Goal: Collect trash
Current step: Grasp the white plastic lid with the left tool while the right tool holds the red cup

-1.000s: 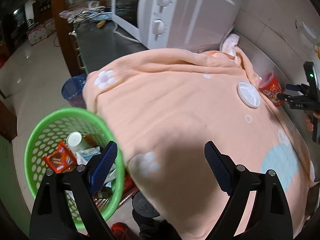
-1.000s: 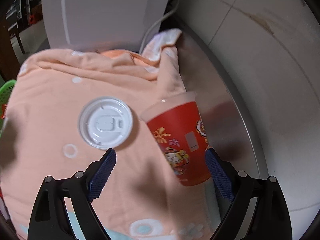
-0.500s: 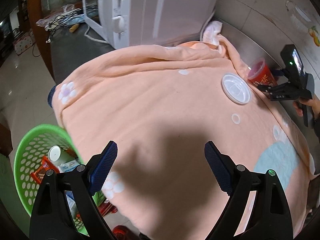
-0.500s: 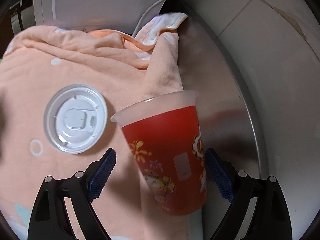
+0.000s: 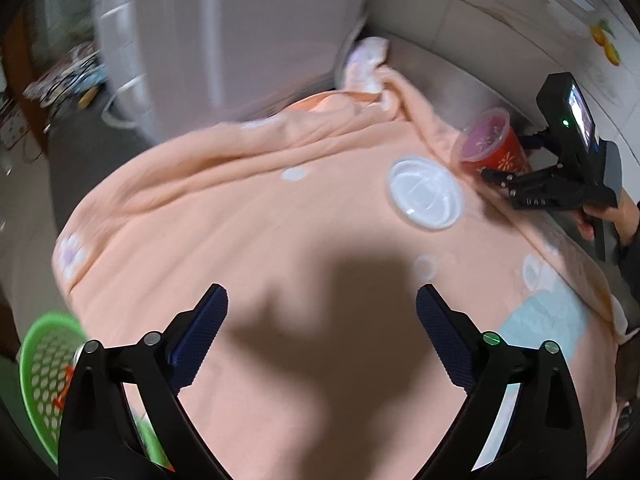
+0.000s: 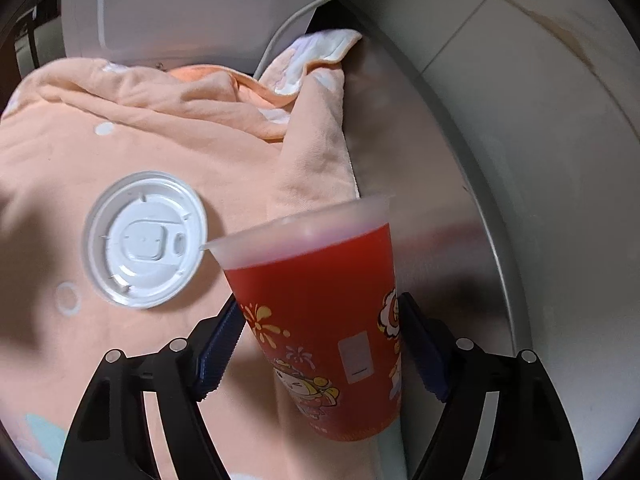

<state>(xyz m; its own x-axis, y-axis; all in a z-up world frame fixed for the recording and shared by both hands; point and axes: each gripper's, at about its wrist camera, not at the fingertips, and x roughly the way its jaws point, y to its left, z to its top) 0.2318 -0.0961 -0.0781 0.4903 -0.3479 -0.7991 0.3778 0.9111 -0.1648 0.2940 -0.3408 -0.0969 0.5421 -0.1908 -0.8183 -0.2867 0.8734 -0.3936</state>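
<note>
Red cup: stood upright at the right edge of the peach blanket, beside bare steel counter; flanked closely by the right gripper, contact not discernible. White lid is laid flat just left. Left gripper is held spread over open blanket. Since half a second ago, the right jaws have been narrowed around the cup; the green basket is pushed further toward the frame corner.

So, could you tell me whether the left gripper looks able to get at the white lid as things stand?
Probably yes. The left gripper is open and holds nothing, and the lid lies flat on the blanket ahead with only bare cloth between. The right gripper at the cup sits beside it, so space there is tight.
</note>
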